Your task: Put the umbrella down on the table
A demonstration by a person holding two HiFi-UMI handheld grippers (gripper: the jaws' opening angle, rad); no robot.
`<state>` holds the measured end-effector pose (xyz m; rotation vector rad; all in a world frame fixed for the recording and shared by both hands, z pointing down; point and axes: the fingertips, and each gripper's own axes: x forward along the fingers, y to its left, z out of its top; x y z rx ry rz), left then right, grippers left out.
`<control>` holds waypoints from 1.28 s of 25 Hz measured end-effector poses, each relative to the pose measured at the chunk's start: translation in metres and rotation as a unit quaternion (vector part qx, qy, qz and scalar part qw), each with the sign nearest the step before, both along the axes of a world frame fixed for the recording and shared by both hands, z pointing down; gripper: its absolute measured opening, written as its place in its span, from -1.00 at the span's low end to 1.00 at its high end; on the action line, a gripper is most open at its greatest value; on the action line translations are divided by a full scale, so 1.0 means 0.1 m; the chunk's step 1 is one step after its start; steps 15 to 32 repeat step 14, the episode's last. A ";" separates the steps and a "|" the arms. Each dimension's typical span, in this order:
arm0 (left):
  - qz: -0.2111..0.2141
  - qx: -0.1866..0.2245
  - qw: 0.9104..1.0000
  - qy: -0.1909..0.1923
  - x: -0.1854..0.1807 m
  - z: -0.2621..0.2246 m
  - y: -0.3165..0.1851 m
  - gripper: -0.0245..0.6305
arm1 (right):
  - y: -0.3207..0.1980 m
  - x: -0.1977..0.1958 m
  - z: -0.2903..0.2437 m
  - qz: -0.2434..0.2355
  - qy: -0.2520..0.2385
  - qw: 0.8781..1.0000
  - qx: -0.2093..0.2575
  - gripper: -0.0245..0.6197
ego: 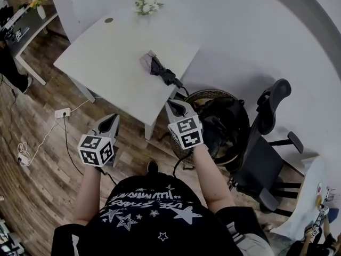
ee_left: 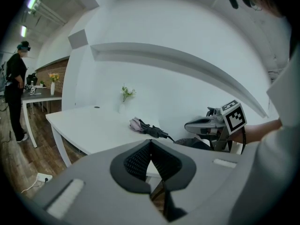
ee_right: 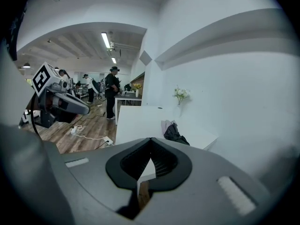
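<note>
The folded umbrella (ego: 160, 68), black with a pale pink part, lies on the white table (ego: 112, 63) near its right edge, its handle pointing towards me. It also shows as the umbrella (ee_left: 147, 127) in the left gripper view and as the umbrella (ee_right: 172, 131) in the right gripper view. My left gripper (ego: 111, 122) hangs over the floor in front of the table, shut and empty. My right gripper (ego: 176, 106) is just off the table's near right corner, short of the handle, also shut with nothing in it. Neither gripper touches the umbrella.
A small vase of flowers (ego: 147, 4) stands at the table's far edge. A round black fan (ego: 218, 124) and an office chair (ego: 266, 153) stand to the right. A power strip (ego: 62, 112) with cables lies on the wood floor at left. People (ee_right: 112, 90) stand by other desks.
</note>
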<state>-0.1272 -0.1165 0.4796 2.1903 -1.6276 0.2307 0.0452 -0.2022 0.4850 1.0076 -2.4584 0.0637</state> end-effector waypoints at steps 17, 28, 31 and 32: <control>0.021 0.003 1.000 0.011 -0.22 -0.01 0.69 -0.92 | 0.73 -0.12 -0.03 0.027 0.013 1.000 0.001 -0.87; 0.021 0.003 1.000 0.011 -0.22 -0.01 0.69 -0.92 | 0.73 -0.12 -0.03 0.027 0.013 1.000 0.001 -0.87; 0.021 0.003 1.000 0.011 -0.22 -0.01 0.69 -0.92 | 0.73 -0.12 -0.03 0.027 0.013 1.000 0.001 -0.87; 0.021 0.003 1.000 0.011 -0.22 -0.01 0.69 -0.92 | 0.73 -0.12 -0.03 0.027 0.013 1.000 0.001 -0.87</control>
